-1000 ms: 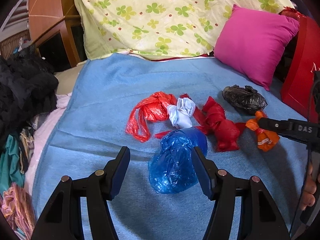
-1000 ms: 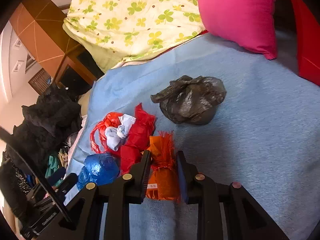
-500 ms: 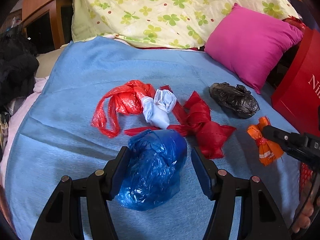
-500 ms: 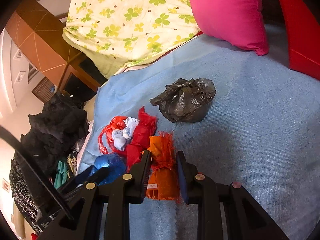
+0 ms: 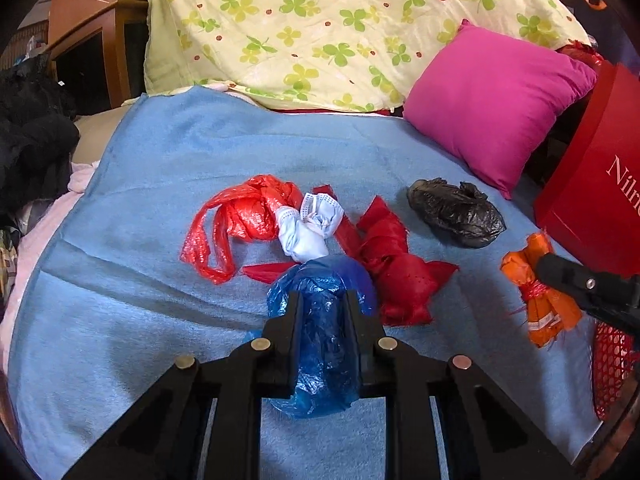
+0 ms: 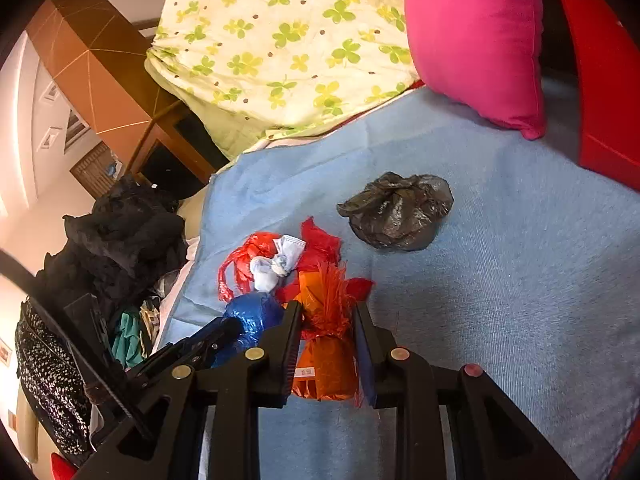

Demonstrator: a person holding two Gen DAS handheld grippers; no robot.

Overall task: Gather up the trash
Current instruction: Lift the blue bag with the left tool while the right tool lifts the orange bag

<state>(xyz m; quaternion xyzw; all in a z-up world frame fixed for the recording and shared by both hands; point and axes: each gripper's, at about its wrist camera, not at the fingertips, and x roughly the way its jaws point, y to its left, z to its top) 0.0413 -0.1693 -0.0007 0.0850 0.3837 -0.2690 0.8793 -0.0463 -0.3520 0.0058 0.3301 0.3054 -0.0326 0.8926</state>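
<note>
The left gripper point(image 5: 320, 312) has just squeezed its jaws shut on the blue bag point(image 5: 320, 344) near the blue blanket's point(image 5: 140, 300) front edge, the right gripper point(image 6: 326, 338) is clamped on the orange bag point(image 6: 326, 360), so lifting both comes next.

Bed spread with a blue blanket point(image 5: 168, 168); clover-print quilt point(image 5: 320, 28) and magenta cushion point(image 5: 492, 96) at its head. Wooden cabinet point(image 6: 160, 148) beyond, black clothing heap point(image 6: 120, 232) alongside. Warm indoor light.
</note>
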